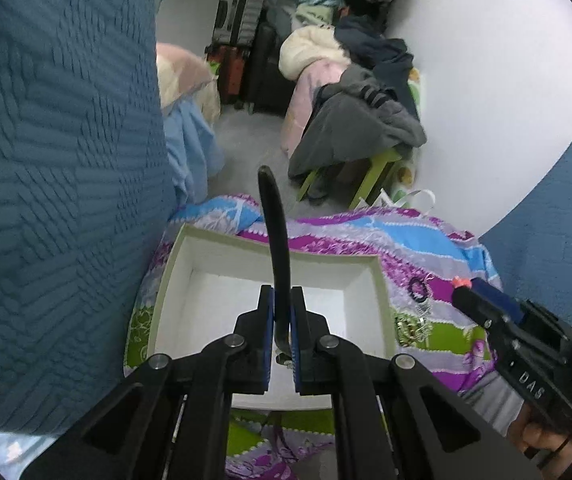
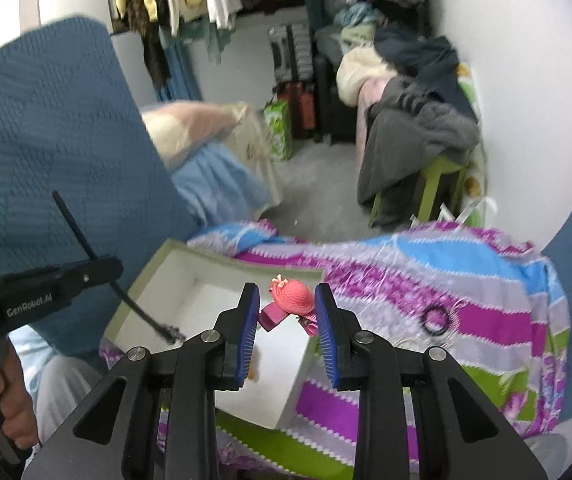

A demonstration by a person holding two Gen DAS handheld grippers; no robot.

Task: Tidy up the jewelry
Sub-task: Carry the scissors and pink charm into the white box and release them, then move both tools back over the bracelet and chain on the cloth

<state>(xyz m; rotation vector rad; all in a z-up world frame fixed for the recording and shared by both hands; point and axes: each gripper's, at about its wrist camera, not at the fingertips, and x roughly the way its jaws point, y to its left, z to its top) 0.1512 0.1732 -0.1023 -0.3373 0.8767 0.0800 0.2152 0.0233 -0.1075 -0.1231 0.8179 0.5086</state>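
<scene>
Left gripper (image 1: 282,320): squeezed tight on a black headband (image 1: 273,236), which sticks up over the box.
Right gripper (image 2: 287,322): partly open, with a pink hair clip (image 2: 290,304) sitting between its blue pads, above the box edge.
Box (image 1: 382,280): white, lid off, resting on the stripy blanket (image 1: 438,240).
Black ring (image 2: 434,320): lying on the blanket, right of the box.
Shiny bits (image 1: 410,326): just beside the box.
</scene>
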